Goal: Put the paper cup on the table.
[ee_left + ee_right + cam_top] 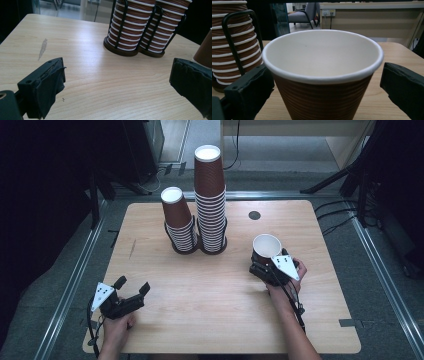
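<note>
On the table [165, 315], two stacks of cups stand side by side at the far middle, each in a wire holder. The shorter stack [177, 220] is on the left, touching or just beside the taller stack [210, 200] on its right. A single cup [265, 249] stands upright near the right side, nearer than the stacks and well apart from them. The right gripper [262, 265] sits just behind it on the near side, one jaw on each side of the cup. The left gripper [132, 287] rests at the near left corner, well apart from everything else. A small round plug [254, 215] lies in the tabletop far right of the stacks.
</note>
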### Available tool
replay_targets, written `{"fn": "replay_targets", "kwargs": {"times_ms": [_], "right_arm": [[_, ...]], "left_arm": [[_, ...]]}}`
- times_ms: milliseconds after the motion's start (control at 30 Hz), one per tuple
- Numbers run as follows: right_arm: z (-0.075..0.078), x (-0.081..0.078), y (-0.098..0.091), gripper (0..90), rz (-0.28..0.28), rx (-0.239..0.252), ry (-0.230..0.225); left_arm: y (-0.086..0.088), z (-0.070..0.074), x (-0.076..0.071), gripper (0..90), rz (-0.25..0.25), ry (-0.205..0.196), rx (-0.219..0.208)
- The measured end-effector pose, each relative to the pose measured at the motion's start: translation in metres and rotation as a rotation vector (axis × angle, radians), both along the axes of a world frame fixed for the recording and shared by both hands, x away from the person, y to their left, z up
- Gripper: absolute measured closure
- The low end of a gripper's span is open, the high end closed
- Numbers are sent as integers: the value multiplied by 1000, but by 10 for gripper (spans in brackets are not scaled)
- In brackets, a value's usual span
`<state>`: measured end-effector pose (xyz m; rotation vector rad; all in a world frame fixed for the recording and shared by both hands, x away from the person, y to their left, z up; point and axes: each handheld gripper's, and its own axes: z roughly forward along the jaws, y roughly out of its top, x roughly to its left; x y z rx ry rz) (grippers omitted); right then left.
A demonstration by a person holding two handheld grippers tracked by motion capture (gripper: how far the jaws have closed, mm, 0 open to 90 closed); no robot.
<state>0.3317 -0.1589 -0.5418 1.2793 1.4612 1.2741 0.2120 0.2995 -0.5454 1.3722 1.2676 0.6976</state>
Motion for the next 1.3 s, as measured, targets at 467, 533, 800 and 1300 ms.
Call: {"fn": "replay_targets", "kwargs": {"times_ms": [467,533,800,1300], "right_arm": [[0,-20,-10,0,20,5,4],[0,-23,-11,0,26,4,3],[0,-33,-20,0,21,12,6],[0,-51,-51,0,-19,19,3]], "left_arm": [[1,0,-1,3,0,-6,-8],[1,0,-1,3,0,-5,-5],[0,0,-1,3,0,-3,-3],[-1,0,-1,3,-1,-1,3]]}}
